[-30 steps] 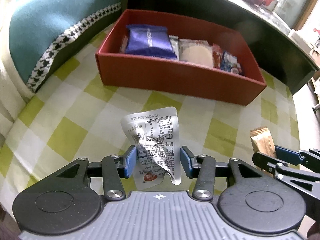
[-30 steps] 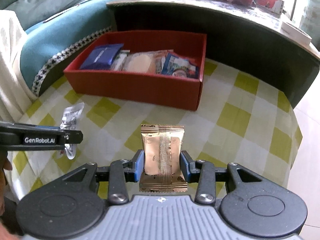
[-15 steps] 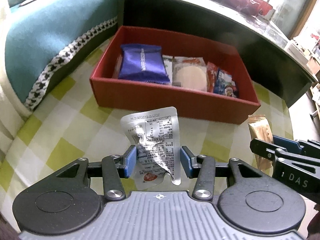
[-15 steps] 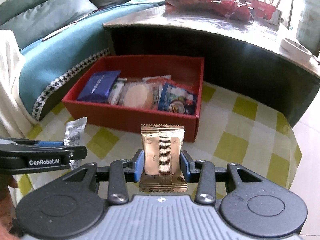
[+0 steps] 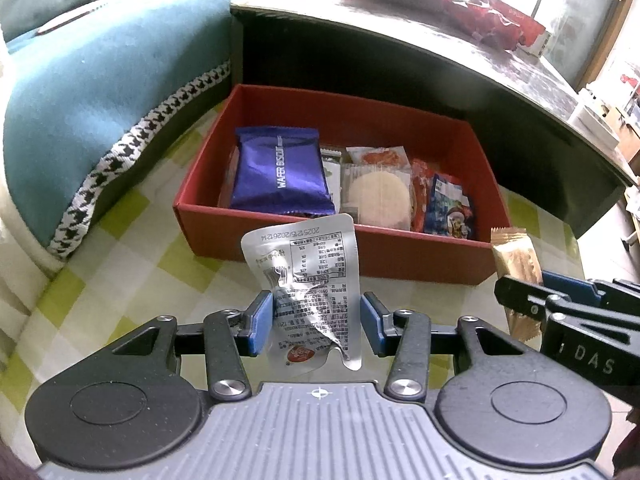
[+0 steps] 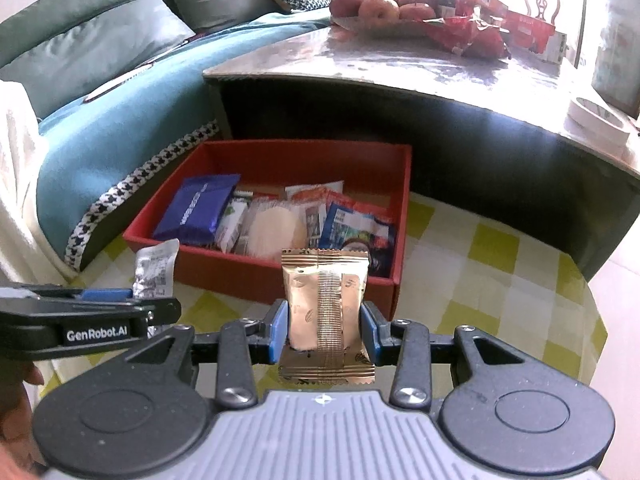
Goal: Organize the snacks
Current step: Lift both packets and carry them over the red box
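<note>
My left gripper [image 5: 318, 322] is shut on a silver foil snack pouch [image 5: 308, 276] and holds it upright above the checked cloth, short of the red box [image 5: 280, 236]. My right gripper [image 6: 324, 334] is shut on a gold snack packet [image 6: 326, 300], held upright before the red box [image 6: 280, 276]. The box holds a purple wafer packet [image 5: 278, 176], a round cracker packet [image 5: 378, 196] and several other snacks. The gold packet [image 5: 516, 268] and right gripper [image 5: 532, 298] show at the right of the left wrist view. The silver pouch [image 6: 156, 270] and left gripper [image 6: 158, 306] show at the left of the right wrist view.
The box stands on a green and white checked cloth [image 6: 492, 280]. A teal sofa cushion [image 5: 92, 92] lies to the left. A dark coffee table [image 6: 400, 76] with apples [image 6: 376, 6] and red packets rises behind the box. The cloth's edge drops off at the right.
Both grippers have risen and moved toward the red box with their packets; the box's inside shows more from above.
</note>
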`<state>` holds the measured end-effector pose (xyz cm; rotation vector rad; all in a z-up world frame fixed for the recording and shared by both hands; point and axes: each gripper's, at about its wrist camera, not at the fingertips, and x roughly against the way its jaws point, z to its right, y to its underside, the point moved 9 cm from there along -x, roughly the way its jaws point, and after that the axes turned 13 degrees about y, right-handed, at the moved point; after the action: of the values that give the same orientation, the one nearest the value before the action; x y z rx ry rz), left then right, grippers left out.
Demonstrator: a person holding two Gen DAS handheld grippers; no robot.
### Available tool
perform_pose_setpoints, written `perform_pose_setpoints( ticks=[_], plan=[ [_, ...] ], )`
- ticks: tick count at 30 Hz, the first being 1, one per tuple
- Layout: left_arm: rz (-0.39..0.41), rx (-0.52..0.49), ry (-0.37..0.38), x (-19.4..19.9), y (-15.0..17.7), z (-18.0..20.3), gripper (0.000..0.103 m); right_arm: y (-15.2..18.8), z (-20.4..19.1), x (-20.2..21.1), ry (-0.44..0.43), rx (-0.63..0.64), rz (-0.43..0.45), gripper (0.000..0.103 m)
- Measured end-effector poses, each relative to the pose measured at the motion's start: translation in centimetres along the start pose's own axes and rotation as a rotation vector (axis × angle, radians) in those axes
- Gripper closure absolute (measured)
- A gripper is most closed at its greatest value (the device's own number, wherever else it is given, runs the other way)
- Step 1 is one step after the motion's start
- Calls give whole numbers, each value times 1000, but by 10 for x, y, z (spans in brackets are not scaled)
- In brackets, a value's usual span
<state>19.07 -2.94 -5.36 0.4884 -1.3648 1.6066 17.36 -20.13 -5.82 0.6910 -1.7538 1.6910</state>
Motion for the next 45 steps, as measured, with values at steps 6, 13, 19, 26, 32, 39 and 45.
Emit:
perform_pose_setpoints(
  ticks=[6,13,19,26,32,39,45],
  plan=[
    [7,-4,-4,-1,-7,1,48,-9,-1,-2,-4,3,13,61],
    [25,-8,-1,-1,-21,4,48,-22,-1,-6,-8,-4,25,61],
    [37,-3,-2,-5,-34,5,48,-35,-2,-11,-16,-8,36,61],
    [53,8,-11,-13,-52,3,48,-50,-1,-22,-15,-12,43,61],
    [52,9,-20,-22,-62,1,48,-60,-3,-31,-18,-9,48,61],
    [49,11,-27,-30,-73,-3,48,-67,-2,-44,-11,-10,37,61],
    [45,16,-39,-40,-81,-7,48,-70,0,-57,-2,-11,23,61]
  ],
)
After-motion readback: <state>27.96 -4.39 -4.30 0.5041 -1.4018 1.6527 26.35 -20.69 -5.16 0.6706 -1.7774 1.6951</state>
